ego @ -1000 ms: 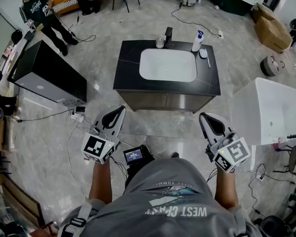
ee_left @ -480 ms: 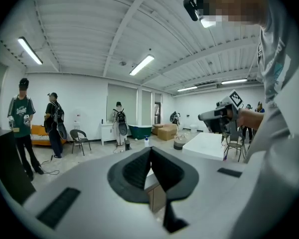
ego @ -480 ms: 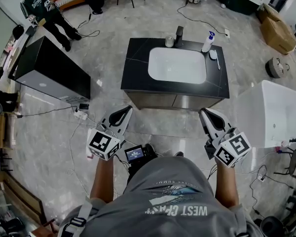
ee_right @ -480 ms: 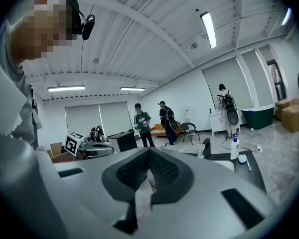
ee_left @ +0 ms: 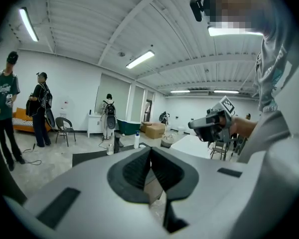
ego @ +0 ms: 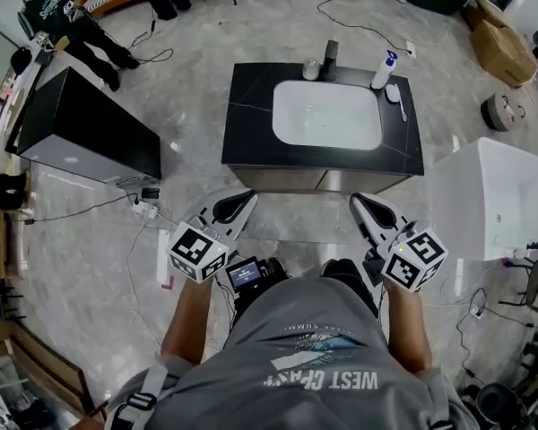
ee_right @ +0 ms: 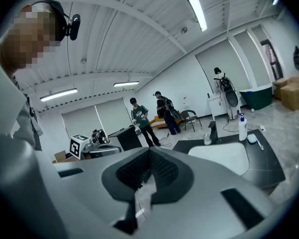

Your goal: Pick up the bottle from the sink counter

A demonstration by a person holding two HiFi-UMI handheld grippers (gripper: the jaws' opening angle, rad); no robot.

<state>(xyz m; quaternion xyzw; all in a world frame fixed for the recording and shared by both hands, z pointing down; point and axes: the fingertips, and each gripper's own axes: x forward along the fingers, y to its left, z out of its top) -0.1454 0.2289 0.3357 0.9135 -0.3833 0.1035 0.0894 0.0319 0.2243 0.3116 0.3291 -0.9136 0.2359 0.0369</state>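
Observation:
The white bottle [ego: 383, 70] with a blue pump stands at the far right corner of the black sink counter [ego: 242, 124], beside the white basin. It also shows small in the left gripper view [ee_left: 136, 140] and in the right gripper view [ee_right: 242, 128]. My left gripper [ego: 237, 203] and right gripper [ego: 360, 204] hover over the floor in front of the counter, well short of the bottle. Both are shut with nothing between the jaws. The left gripper's closed tips [ee_left: 150, 151] and the right gripper's closed tips [ee_right: 149, 153] point toward the counter.
A dark faucet [ego: 330, 58] and a cup [ego: 310, 68] stand behind the basin, a small white object [ego: 394, 92] lies by the bottle. A black cabinet [ego: 90, 128] stands left, a white tub [ego: 498, 200] right. Cables [ego: 143, 209] cross the floor; people [ego: 45, 12] stand far left.
The counter has come nearer in the head view as the person stepped toward it. Both grippers have shifted inward and forward, still shut.

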